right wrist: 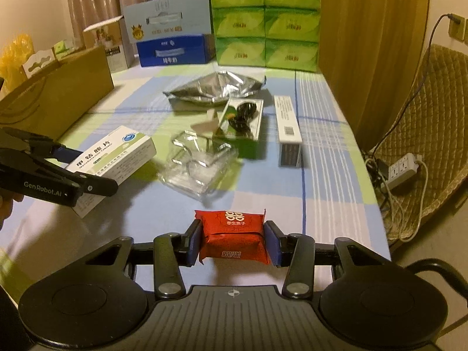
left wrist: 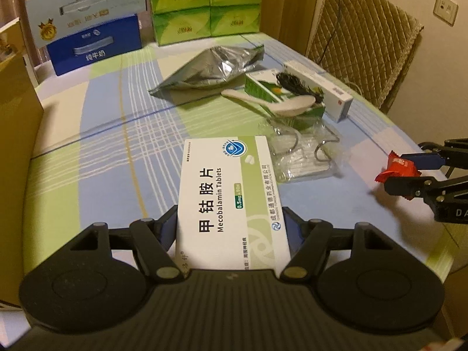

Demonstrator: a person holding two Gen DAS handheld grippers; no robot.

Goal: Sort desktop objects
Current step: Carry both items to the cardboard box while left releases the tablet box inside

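- Left gripper (left wrist: 231,228): jaws half spread, pinching the Mecobalamin tablet box (left wrist: 231,193) by its long sides, held above the checked tablecloth (left wrist: 117,134).
- Right gripper (right wrist: 234,241): jaws narrowed onto a red candy packet (right wrist: 234,235).
- Step, as judged: both items picked; next, carry each to its group.
- Farther off, unsorted: clear plastic packaging (right wrist: 199,166), white spoon (left wrist: 275,105), foil pouch (left wrist: 210,67).

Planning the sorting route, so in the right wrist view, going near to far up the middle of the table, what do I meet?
Red snack packet in the right tongs → clear plastic packaging → silver foil bag → green tissue packs.
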